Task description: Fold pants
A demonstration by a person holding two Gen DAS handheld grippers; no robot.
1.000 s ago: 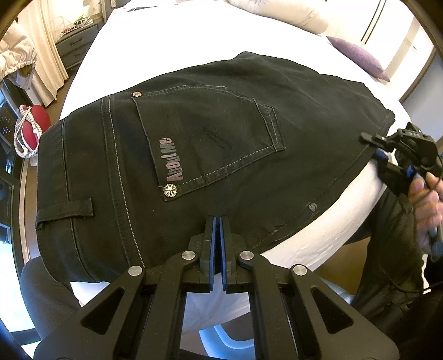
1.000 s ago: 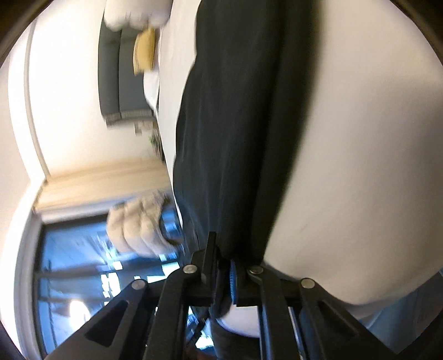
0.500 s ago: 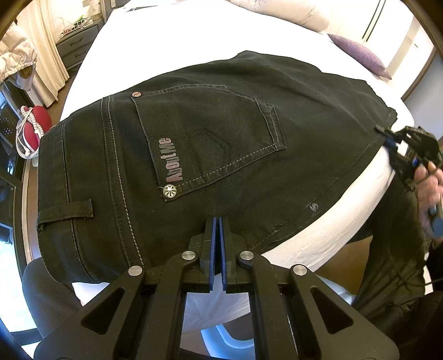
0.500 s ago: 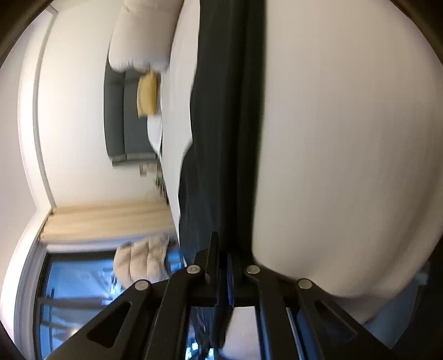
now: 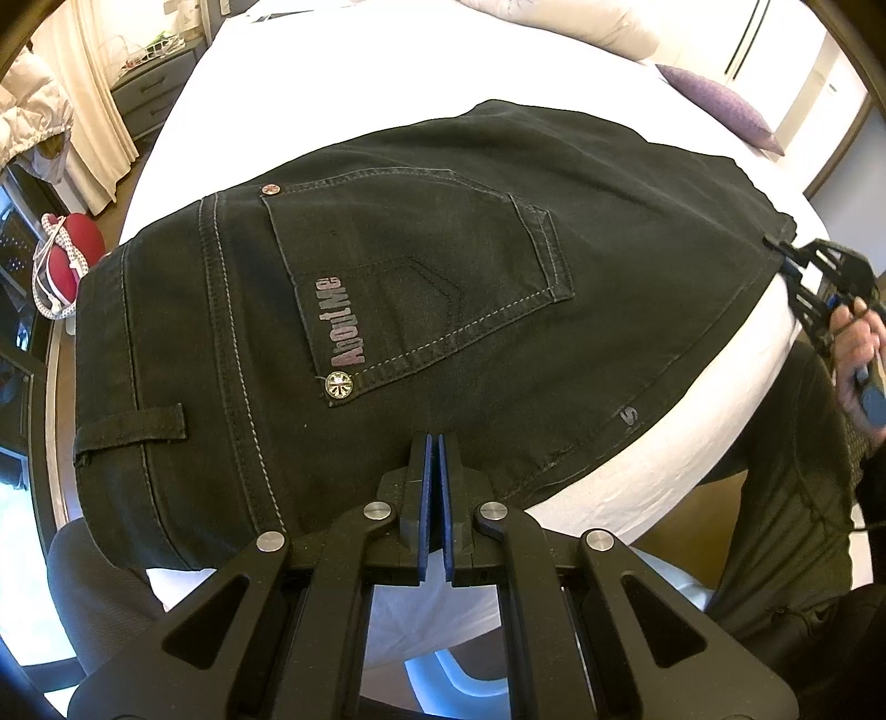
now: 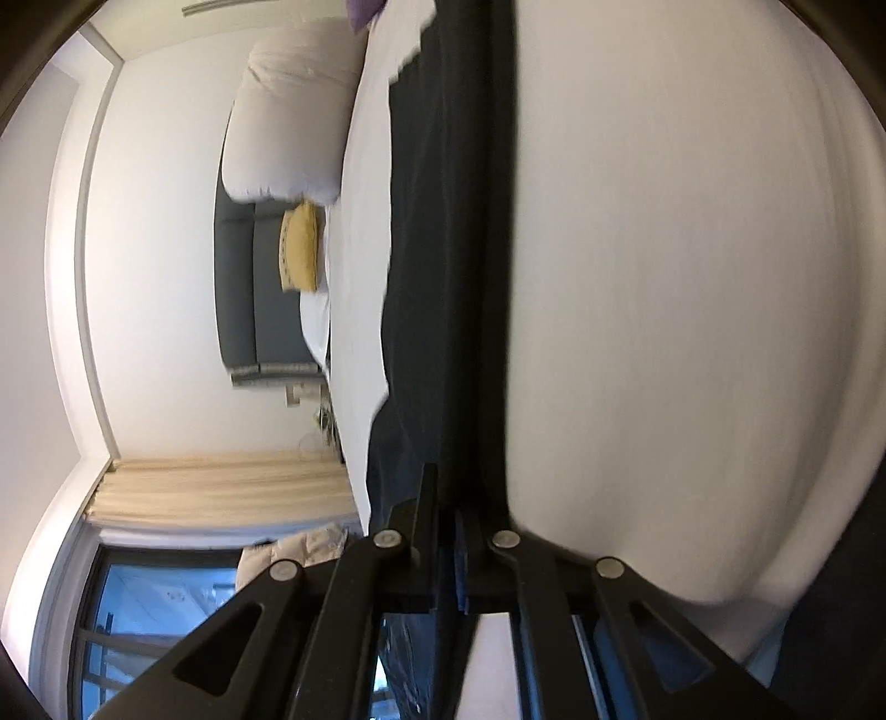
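Observation:
Black jeans (image 5: pixel 443 249) lie folded lengthwise on a white bed (image 5: pixel 332 83), back pocket up with a pink "AboutMe" label. My left gripper (image 5: pixel 434 443) is shut, its tips over the jeans' near edge, with no cloth visible between the pads. At the far right of the left wrist view, my right gripper (image 5: pixel 775 246) pinches the jeans' right end, held by a hand (image 5: pixel 853 343). In the right wrist view the dark jeans (image 6: pixel 443 277) run straight into the shut right gripper (image 6: pixel 449 515), beside the white bed sheet (image 6: pixel 692 304).
A purple cushion (image 5: pixel 714 102) and pale pillows (image 5: pixel 581 22) lie at the bed's far end. A grey dresser (image 5: pixel 149 88) and a red object (image 5: pixel 72 249) stand left of the bed. The person's dark trouser legs (image 5: pixel 792 471) are at the right. A yellow cushion (image 6: pixel 302 246) rests on grey upholstery.
The right gripper has moved to the right in the left wrist view, drawing the jeans' end with it and stretching the cloth flatter. The left gripper has stayed put.

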